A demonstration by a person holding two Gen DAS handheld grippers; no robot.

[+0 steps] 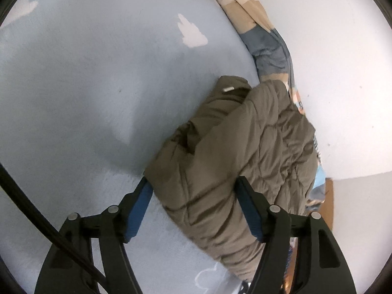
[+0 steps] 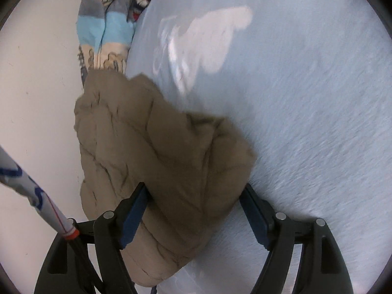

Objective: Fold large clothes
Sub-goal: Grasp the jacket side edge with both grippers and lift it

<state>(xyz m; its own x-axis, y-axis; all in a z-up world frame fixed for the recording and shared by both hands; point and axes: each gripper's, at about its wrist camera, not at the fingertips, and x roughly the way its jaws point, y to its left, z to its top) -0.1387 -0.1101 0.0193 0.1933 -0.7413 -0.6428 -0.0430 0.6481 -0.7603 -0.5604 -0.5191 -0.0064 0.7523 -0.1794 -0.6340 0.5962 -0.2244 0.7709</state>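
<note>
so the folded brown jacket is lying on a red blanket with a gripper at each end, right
Not quite: the blanket is light blue with white cloud shapes, not red, as both wrist views show. The rest holds: the folded brown jacket lies on it between each gripper's fingers.

No readable text, labels, brands or numbers in either view. The patterned blanket [image 2: 105,29] has cartoon prints only — no letters made out. The wrapped cable [image 2: 31,188] carries blue marks — too blurred to read. The jacket [image 1: 235,147] shows no tag text.
</note>
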